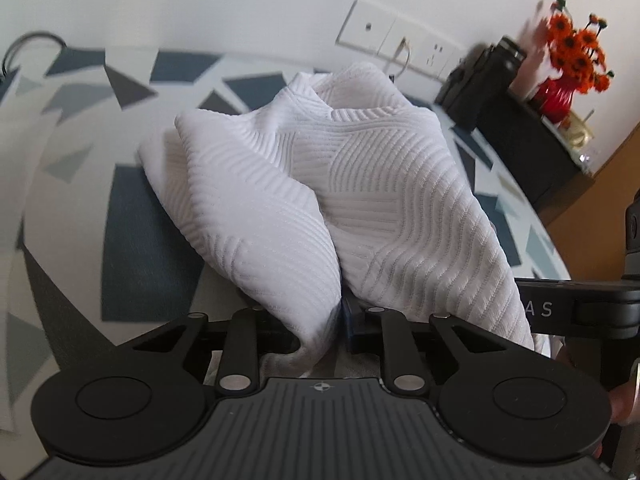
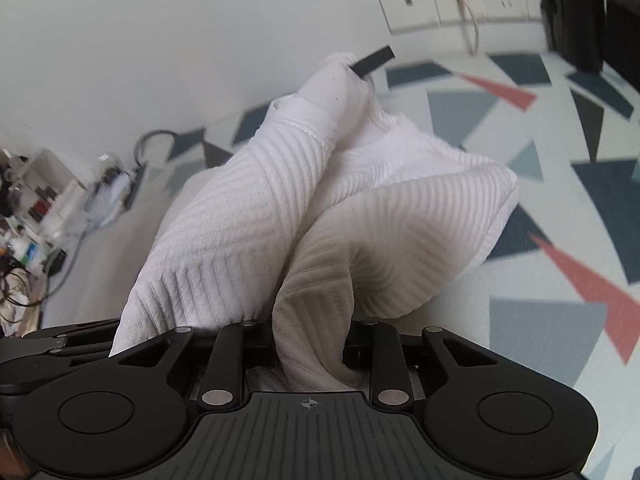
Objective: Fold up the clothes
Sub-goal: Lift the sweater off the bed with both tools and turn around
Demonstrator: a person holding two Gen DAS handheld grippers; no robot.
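Your left hand-held gripper (image 1: 344,320) pinches a fold of the white ribbed garment (image 1: 320,184); your right hand-held gripper (image 2: 308,336) clamps another fold. The garment hangs bunched between them, above the geometric-patterned worktop (image 2: 560,208), near the wall sockets (image 2: 460,0).

The tabletop (image 1: 132,236) wears a cloth of blue, grey and red triangles; a white ribbed garment (image 1: 304,184) lies bunched on it; a black box (image 1: 520,136) sits far right.
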